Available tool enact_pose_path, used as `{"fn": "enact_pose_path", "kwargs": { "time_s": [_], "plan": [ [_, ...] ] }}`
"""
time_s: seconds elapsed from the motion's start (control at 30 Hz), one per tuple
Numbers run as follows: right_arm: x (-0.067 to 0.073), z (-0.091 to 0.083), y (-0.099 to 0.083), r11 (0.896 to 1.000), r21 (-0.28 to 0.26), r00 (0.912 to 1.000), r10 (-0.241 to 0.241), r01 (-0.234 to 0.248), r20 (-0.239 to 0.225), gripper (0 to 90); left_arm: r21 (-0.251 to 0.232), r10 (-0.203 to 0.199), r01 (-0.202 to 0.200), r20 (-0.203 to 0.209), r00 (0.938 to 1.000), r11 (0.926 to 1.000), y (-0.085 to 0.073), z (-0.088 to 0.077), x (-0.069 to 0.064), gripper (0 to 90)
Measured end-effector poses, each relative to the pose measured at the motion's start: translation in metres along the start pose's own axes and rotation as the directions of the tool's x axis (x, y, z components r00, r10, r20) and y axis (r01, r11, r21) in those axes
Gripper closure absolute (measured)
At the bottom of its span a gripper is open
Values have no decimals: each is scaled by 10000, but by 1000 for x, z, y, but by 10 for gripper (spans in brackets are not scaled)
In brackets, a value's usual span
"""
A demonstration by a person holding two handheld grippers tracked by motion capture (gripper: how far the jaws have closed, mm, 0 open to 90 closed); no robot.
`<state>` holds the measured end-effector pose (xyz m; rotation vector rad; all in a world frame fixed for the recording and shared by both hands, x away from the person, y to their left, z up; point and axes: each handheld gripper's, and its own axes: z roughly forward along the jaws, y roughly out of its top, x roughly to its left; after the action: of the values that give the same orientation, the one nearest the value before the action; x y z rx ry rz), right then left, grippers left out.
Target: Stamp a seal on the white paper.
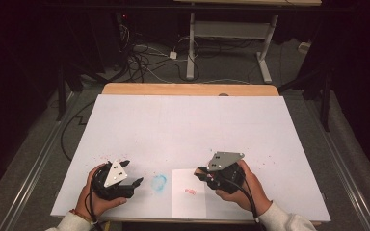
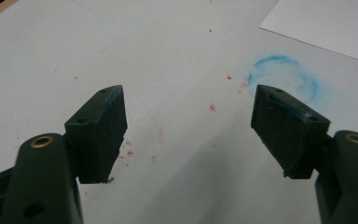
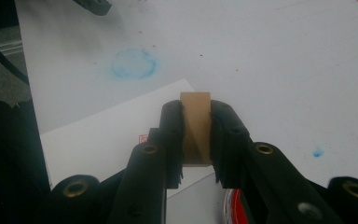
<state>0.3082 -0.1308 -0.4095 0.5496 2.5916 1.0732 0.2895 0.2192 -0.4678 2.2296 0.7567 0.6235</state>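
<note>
My right gripper [image 3: 196, 140] is clamped on a small tan wooden block [image 3: 196, 133], held over the white paper sheet [image 1: 189, 195] with its red stamp mark [image 1: 190, 191]. My left gripper [image 2: 189, 128] is spread wide, empty, a smudged blue ring [image 2: 284, 77] just beyond its right jaw.

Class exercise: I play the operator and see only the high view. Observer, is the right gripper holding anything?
Observer: Yes. The right gripper is shut on a tan wooden block.
Operator: And the left gripper's jaws?
Observer: The left gripper is open, with nothing between its jaws but the white table.
Operator: Any ink on it?
Observer: It looks so: a blue tint runs along the top edges of its pads.
</note>
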Motion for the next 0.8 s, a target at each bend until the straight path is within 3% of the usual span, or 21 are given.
{"fn": "enact_pose_path", "kwargs": {
  "time_s": [0.3, 0.8],
  "plan": [
    [-8, -3, -1, 9999, 28, 9998, 100, -100, 191, 757, 10, -156, 156, 110, 9998, 9999, -1, 1, 1, 259],
    [-20, -13, -5, 9995, -7, 9978, 309, -310, 584, 757, 32, 22, -22, 83, 10000, 10000, -1, 1, 1, 261]
  ]
}}
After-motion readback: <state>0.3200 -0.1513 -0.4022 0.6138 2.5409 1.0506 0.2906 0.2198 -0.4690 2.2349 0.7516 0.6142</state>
